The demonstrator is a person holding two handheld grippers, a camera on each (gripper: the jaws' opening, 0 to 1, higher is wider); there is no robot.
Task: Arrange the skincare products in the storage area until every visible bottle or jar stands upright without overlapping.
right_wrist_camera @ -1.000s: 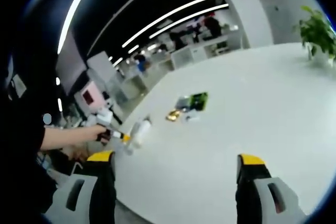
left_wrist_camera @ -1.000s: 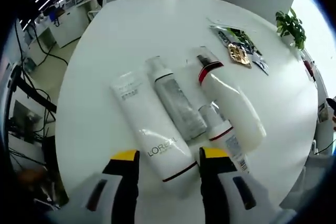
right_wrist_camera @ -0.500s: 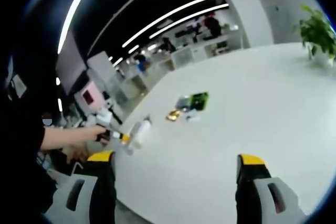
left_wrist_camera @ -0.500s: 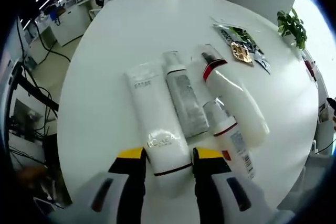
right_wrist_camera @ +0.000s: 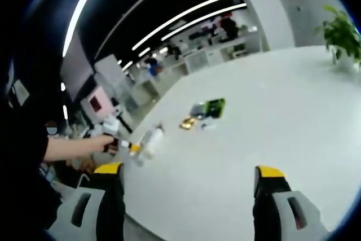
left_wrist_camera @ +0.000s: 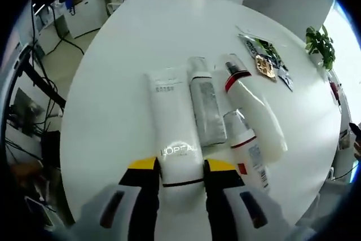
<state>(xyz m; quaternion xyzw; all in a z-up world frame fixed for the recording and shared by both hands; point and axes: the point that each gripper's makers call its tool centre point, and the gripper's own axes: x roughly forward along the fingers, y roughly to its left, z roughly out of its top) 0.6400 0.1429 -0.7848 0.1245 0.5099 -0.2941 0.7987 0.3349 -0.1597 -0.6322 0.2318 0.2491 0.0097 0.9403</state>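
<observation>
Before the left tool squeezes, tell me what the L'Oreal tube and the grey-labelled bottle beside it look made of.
The L'Oreal tube looks like soft glossy white plastic: a flat crimped end and a bright highlight. The grey-labelled bottle seems harder plastic or possibly glass, with a matte silvery label; the picture leaves that open.

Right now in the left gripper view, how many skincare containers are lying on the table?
4, all lying side by side: L'Oreal tube between the left gripper jaws, grey tube beside it, small red-banded bottle, and large white bottle furthest out. None looks hidden.
</observation>
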